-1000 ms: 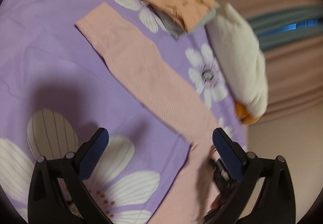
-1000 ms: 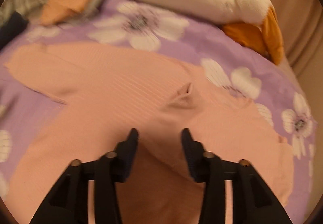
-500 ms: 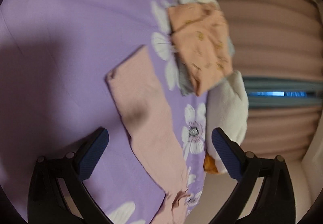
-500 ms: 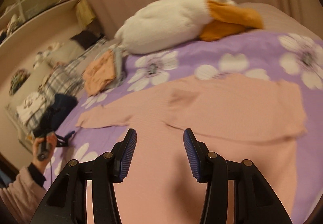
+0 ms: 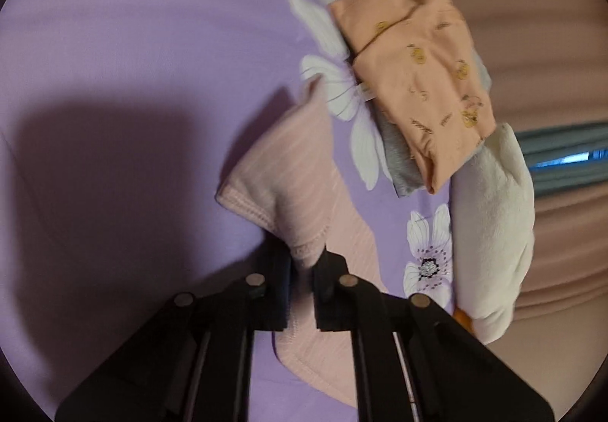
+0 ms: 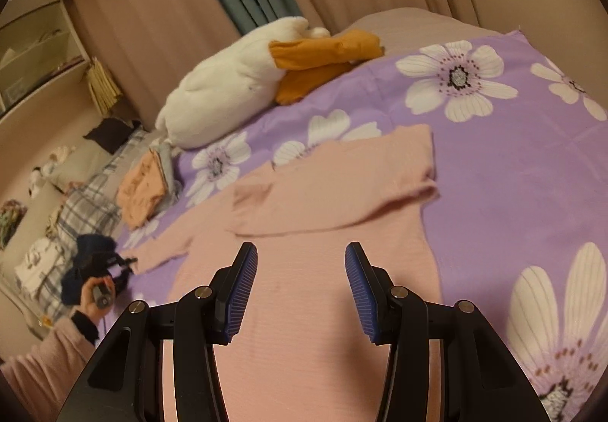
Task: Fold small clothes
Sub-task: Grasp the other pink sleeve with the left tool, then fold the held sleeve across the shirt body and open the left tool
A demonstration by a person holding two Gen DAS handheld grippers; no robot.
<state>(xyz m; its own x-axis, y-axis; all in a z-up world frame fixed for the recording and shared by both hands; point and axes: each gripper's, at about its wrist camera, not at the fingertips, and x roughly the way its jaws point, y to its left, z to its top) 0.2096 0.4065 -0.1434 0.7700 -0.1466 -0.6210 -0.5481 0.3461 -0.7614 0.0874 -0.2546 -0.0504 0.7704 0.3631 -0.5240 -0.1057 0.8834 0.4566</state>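
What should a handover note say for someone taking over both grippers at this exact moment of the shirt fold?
Left gripper: shut on the cuff of the pink shirt's left sleeve, lifted off the purple floral bedspread.
Right gripper: open, holding nothing, above the pink shirt.
Done: the other sleeve is folded across the chest.
Left: carry the held sleeve over the body, then fold the body.
The folded orange garment lies on a pile beside the plush goose.

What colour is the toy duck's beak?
Orange; the plush duck's beak shows best in the right wrist view.
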